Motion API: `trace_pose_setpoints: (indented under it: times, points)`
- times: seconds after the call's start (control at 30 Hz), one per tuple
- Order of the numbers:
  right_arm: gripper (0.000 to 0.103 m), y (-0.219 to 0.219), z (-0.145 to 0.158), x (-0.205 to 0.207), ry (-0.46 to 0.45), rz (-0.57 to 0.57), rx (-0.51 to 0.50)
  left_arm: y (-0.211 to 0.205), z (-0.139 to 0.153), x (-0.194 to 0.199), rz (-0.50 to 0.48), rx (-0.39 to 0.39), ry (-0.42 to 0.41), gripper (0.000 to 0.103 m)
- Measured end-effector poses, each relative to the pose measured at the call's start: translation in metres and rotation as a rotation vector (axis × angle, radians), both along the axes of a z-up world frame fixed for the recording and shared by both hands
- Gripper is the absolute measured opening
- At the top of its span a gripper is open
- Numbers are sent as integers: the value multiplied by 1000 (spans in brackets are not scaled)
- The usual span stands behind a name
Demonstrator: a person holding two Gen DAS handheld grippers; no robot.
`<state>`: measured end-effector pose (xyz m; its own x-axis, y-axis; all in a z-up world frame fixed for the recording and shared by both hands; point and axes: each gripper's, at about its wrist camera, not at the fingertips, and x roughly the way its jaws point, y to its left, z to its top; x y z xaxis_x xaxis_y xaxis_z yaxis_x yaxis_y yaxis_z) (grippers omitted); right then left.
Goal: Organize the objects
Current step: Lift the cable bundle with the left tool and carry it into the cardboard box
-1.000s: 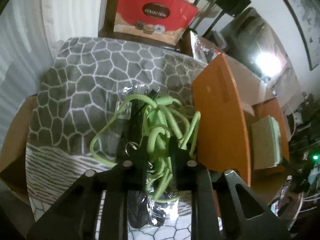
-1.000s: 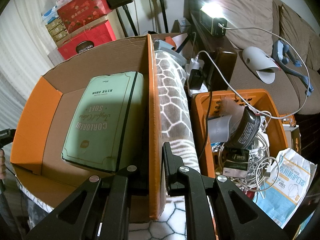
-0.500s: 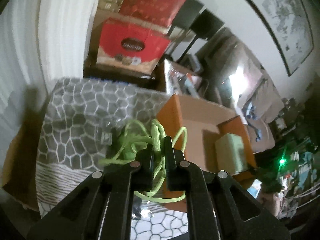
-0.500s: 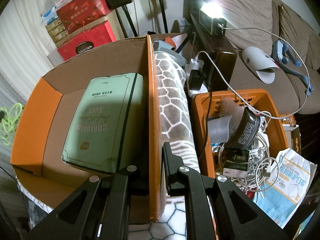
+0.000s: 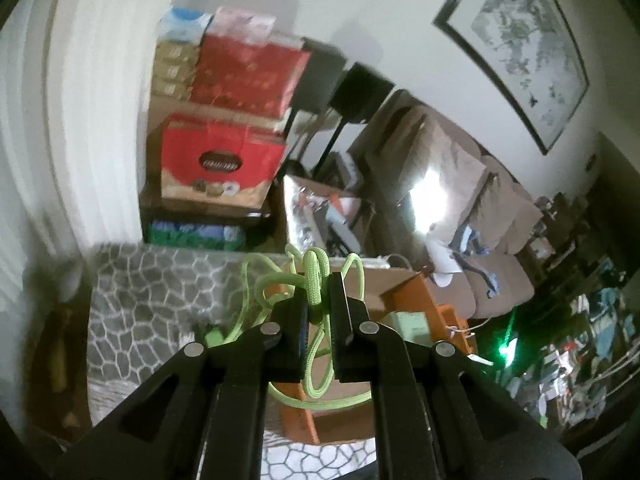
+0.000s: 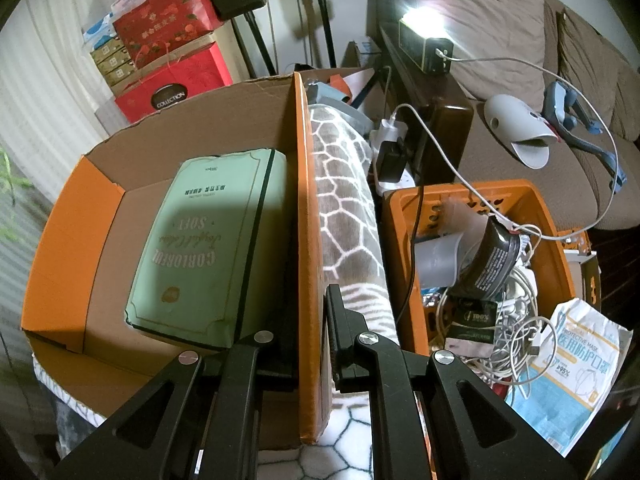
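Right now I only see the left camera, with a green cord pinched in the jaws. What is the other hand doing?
Observer: The right gripper is shut on an upright orange flap of the box.
Visitor: Is anything in that box?
Observer: A pale green packet printed SOFT lies flat, beside the flap.
Visitor: And past the flap?
Observer: Across the blanket stands an orange basket of cables.

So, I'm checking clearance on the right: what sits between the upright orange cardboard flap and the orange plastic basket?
In the right wrist view, only the grey-and-white patterned blanket lies between the flap and the basket.
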<state>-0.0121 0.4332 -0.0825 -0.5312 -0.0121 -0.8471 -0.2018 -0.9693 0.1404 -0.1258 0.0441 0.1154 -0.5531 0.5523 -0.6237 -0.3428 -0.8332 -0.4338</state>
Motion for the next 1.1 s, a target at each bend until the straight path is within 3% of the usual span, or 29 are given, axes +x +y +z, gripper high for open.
trace_pose_setpoints:
  times: [0.2, 0.43, 0.77, 1.1]
  points:
    - [10, 0, 0, 0, 0, 0, -1, 26, 36, 7, -50, 7, 55, 8]
    - [10, 1, 2, -2, 2, 0, -2, 63, 39, 12, -109, 12, 55, 8]
    - [10, 1, 2, -2, 2, -1, -4, 113, -10, 10, -177, -20, -35, 8]
    - [10, 1, 4, -3, 10, 2, -22, 132, -65, 6, -209, -58, -125, 8]
